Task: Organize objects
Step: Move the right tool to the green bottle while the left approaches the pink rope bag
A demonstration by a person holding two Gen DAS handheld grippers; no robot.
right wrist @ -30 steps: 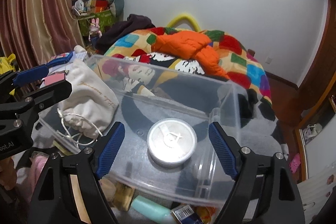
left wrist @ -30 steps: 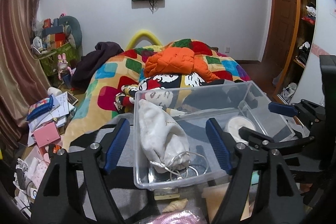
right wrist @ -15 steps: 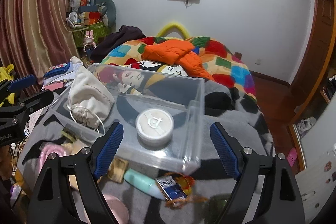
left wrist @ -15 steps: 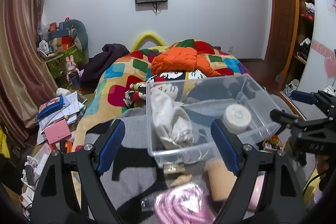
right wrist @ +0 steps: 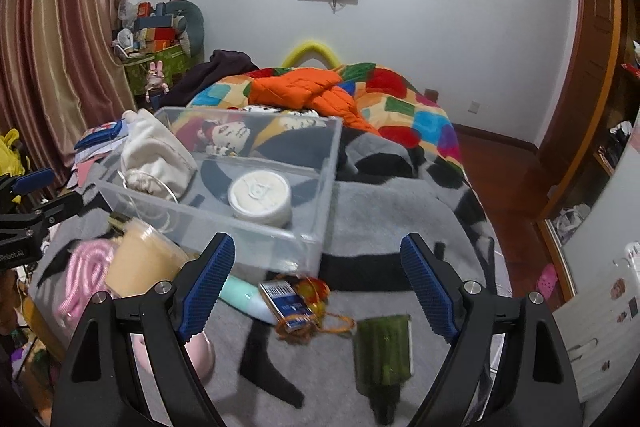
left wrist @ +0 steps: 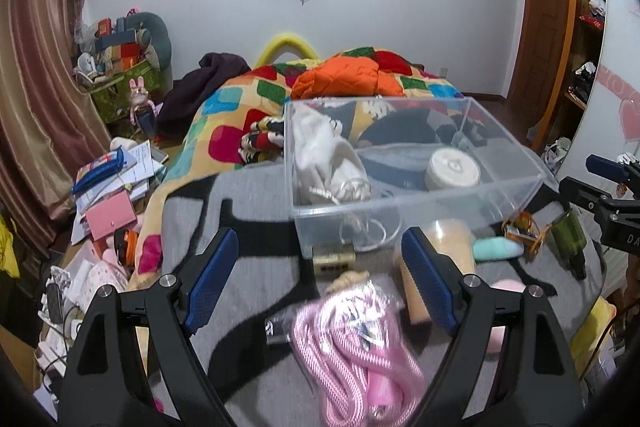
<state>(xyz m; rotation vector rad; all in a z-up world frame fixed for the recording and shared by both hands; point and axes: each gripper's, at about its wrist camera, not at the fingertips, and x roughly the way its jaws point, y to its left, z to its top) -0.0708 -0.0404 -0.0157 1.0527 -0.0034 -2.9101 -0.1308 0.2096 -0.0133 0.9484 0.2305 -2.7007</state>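
A clear plastic bin (left wrist: pixel 516 195) (right wrist: pixel 280 247) sits on a grey blanket and holds a white drawstring pouch (left wrist: pixel 332 163) (right wrist: pixel 156 157) and a round white tin (left wrist: pixel 452 169) (right wrist: pixel 260 197). In front of it lie a pink cord bundle (left wrist: pixel 352 347) (right wrist: pixel 86 275), a tan jar (right wrist: pixel 140 265), a mint tube (left wrist: pixel 498 249) (right wrist: pixel 244 297), a blue card pack (right wrist: pixel 286 305) and a dark green bottle (right wrist: pixel 384 351) (left wrist: pixel 568 239). My left gripper (left wrist: pixel 320 285) is open above the pink cord. My right gripper (right wrist: pixel 316 285) is open above the card pack. Both are empty.
The bed behind carries a colourful quilt (right wrist: pixel 404 107) and an orange jacket (left wrist: pixel 344 79). Papers and a pink wallet (left wrist: pixel 110 217) litter the floor at left. A wooden door (left wrist: pixel 544 27) and shelves stand at right. Curtains (right wrist: pixel 60 47) hang at left.
Both grippers have drawn back and up from the bin. The loose items in front of the bin have come into view. The bin's contents have not moved.
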